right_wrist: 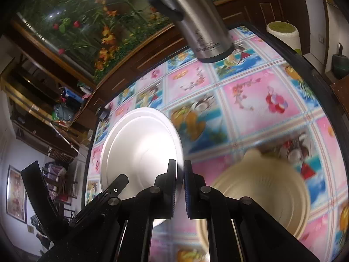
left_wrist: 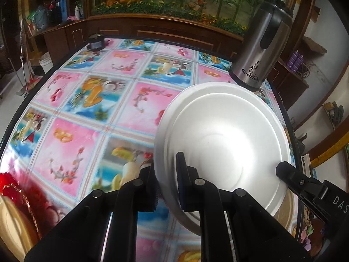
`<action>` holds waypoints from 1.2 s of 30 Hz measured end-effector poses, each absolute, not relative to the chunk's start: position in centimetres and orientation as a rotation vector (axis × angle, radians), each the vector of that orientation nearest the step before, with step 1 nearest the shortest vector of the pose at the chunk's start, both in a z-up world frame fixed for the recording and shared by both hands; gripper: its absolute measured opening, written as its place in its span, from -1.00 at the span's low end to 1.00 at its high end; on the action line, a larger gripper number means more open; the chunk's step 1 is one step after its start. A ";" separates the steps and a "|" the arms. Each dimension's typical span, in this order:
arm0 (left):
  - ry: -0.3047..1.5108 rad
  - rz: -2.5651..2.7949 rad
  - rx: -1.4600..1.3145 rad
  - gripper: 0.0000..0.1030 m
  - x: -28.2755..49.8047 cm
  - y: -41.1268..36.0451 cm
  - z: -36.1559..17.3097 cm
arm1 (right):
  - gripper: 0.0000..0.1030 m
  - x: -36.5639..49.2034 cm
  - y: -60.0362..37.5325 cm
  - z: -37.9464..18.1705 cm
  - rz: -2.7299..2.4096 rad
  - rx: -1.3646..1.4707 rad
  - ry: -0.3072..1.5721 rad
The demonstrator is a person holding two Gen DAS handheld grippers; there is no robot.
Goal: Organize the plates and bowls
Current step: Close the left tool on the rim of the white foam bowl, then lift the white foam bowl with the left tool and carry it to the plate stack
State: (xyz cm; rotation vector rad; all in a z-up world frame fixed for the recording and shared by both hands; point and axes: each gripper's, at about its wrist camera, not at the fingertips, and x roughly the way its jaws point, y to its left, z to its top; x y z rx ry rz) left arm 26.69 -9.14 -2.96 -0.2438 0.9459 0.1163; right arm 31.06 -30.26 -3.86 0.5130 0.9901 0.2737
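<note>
Left wrist view shows the left gripper [left_wrist: 168, 183] clenched on the rim of a big round white foam plate [left_wrist: 222, 144]. One black finger sits inside the plate and the other sits outside it, so the rim is pinched between them. The plate is tilted and lifted off the table with the bright fruit-and-flower cloth [left_wrist: 104, 100]. A tall shiny steel jug with a black handle [left_wrist: 261, 43] stands just behind the plate, near the far edge of the table. A red plate with a gold edge [left_wrist: 19, 192] lies well away from the white plate, at the near left corner — it looks blurry.

From the right wrist view, the right gripper [right_wrist: 180, 187] grips the same white plate on its other side, pinching the rim tight. A cream plastic bowl with ribbed sides [right_wrist: 266, 187] sits just beside the white plate — down on the cloth, to its right.
</note>
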 end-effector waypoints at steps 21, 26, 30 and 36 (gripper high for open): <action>0.912 0.115 -0.271 -0.78 14.7 -2.8 -2.6 | -0.87 17.9 -24.3 -3.1 0.372 0.490 0.949; 0.898 0.120 -0.277 -0.78 13.0 -1.6 -2.4 | -0.86 16.0 -23.0 -2.6 0.387 0.466 0.928; 0.893 0.119 -0.275 -0.78 11.5 -0.8 -2.4 | -0.86 14.7 -22.3 -2.4 0.410 0.458 0.920; 0.879 0.124 -0.297 -0.78 9.4 0.8 -2.1 | -0.86 13.2 -21.1 -2.6 0.444 0.453 0.927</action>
